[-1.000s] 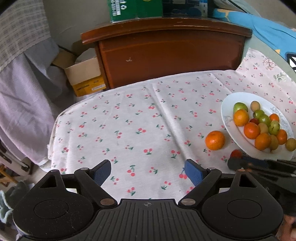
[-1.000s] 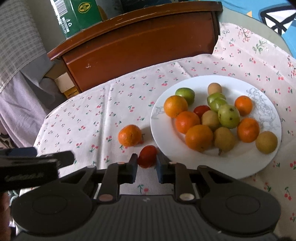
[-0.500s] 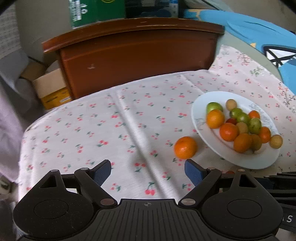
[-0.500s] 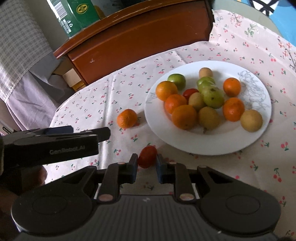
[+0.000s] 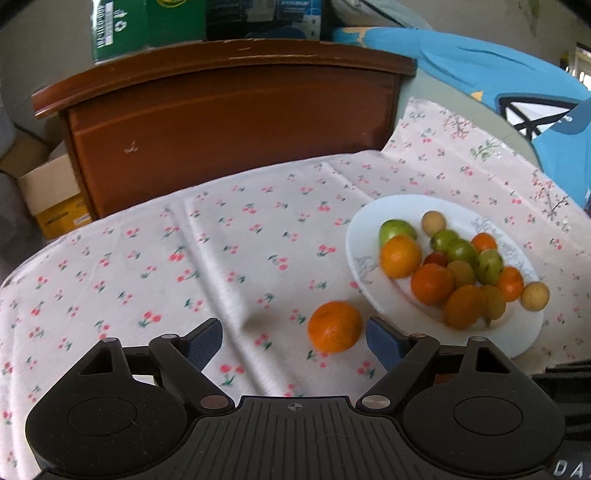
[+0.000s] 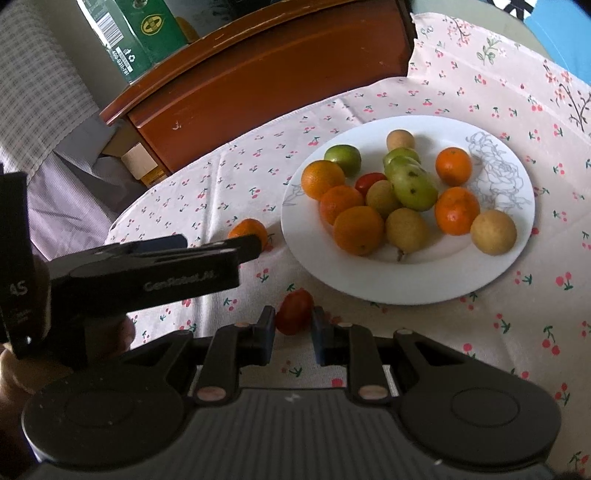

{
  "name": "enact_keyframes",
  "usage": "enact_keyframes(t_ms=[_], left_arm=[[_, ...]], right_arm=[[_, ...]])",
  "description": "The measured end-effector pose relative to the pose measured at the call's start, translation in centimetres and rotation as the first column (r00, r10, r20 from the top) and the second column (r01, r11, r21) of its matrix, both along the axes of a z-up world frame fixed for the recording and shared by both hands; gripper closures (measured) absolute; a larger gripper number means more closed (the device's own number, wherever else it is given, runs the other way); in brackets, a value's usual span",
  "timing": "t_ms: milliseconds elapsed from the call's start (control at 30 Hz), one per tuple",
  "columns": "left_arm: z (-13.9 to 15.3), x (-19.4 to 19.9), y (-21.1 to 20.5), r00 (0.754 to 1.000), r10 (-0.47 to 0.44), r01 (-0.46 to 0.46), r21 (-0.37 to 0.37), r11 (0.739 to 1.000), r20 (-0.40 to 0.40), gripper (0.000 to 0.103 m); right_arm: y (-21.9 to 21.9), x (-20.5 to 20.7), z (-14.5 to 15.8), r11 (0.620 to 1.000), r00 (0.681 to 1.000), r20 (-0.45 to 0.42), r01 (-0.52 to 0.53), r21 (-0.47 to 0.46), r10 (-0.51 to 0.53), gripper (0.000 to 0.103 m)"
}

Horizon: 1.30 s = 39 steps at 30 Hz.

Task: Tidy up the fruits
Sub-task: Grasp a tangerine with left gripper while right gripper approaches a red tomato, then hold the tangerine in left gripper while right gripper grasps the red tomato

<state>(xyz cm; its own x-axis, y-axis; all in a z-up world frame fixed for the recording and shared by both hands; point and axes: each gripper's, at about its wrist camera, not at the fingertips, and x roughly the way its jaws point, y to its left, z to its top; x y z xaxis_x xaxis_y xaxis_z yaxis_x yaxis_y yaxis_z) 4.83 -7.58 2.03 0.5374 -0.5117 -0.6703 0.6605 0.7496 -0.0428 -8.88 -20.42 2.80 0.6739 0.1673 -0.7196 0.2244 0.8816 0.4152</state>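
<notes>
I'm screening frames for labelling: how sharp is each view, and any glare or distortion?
Left wrist view: soft motion blur on the loose orange and plate. Right wrist view: sharper, small red fruit crisp. Both: fisheye bending, dark corners, no harsh glare.

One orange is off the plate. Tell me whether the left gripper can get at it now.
Probably yes: the round orange fruit lies on the cloth just ahead of the open left gripper, nothing between them.

"GenRobot.AI" on the left gripper point(image 6: 255, 245); "400-0311-781" on the green box point(image 6: 140, 33)
</notes>
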Motion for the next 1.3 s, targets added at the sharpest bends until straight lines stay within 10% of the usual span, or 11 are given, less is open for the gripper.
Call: enact_keyframes(t_ms=[433, 1300], left_arm=[[-0.8, -0.4, -1.3, 0.997, -0.072, 0.071, -0.006, 0.997, -0.010, 0.072], [5.2, -3.6, 4.1, 0.991, 0.132, -0.132, -0.012, 0.991, -0.010, 0.073]], right_arm=[[0.0, 0.0, 0.0, 1.000, 1.000, 0.000, 0.001, 0.002, -0.001, 0.083], [-0.6, -1.4, 4.9, 1.000, 0.993, 0.119, -0.006, 0.019, 0.003, 0.085]])
